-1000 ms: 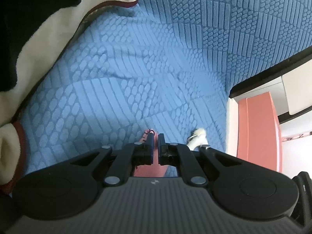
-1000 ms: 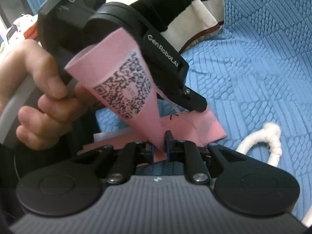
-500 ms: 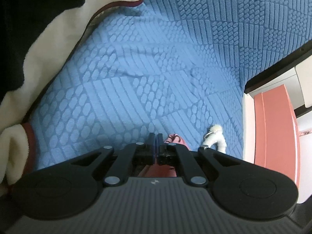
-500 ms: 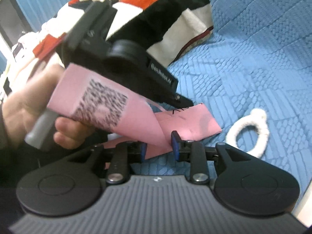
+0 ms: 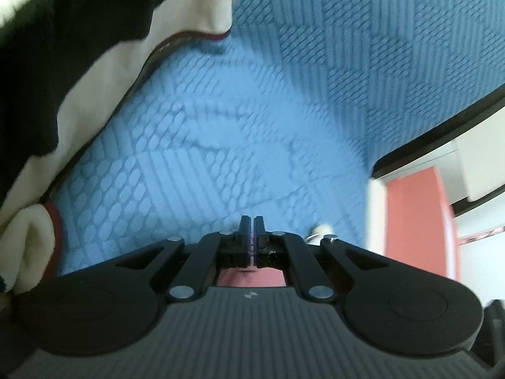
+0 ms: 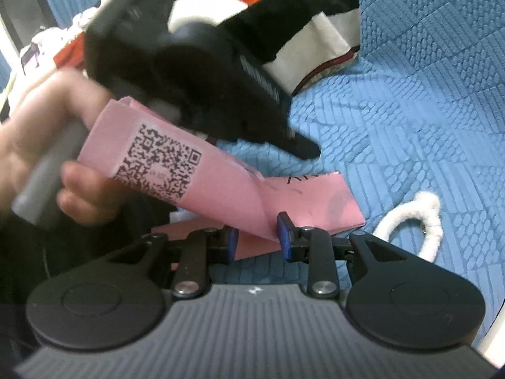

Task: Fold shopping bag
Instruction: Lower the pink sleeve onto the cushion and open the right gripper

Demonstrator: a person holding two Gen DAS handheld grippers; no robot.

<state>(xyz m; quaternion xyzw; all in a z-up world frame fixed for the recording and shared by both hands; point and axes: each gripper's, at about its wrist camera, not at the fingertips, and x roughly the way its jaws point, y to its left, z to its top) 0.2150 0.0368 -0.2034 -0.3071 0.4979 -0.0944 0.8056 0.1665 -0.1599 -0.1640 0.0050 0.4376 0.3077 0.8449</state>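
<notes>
The pink paper shopping bag (image 6: pixel 221 186), printed with a QR code, is half folded over the blue bed cover. One panel is lifted toward a hand (image 6: pixel 41 145) that holds my left gripper (image 6: pixel 303 148). The lower part lies flat on the cover. In the left wrist view my left gripper (image 5: pixel 251 225) is shut, with a pink sliver of the bag (image 5: pixel 249 276) between and below its fingers. My right gripper (image 6: pixel 257 240) stands open, and the bag's fold edge sits between its blue pads (image 6: pixel 284 237). The bag's white rope handle (image 6: pixel 423 218) lies on the cover to the right, and shows small in the left wrist view (image 5: pixel 318 232).
A black, white and red blanket (image 6: pixel 284 15) is bunched at the back left on the blue textured bed cover (image 6: pixel 426 94); it also fills the left of the left wrist view (image 5: pixel 79 63). The bed's dark edge (image 5: pixel 442 132) and a salmon panel (image 5: pixel 416 221) lie to the right.
My right gripper has opened and let go of the bag's fold. My left gripper closed fully on the bag and drew the QR panel back toward the hand.
</notes>
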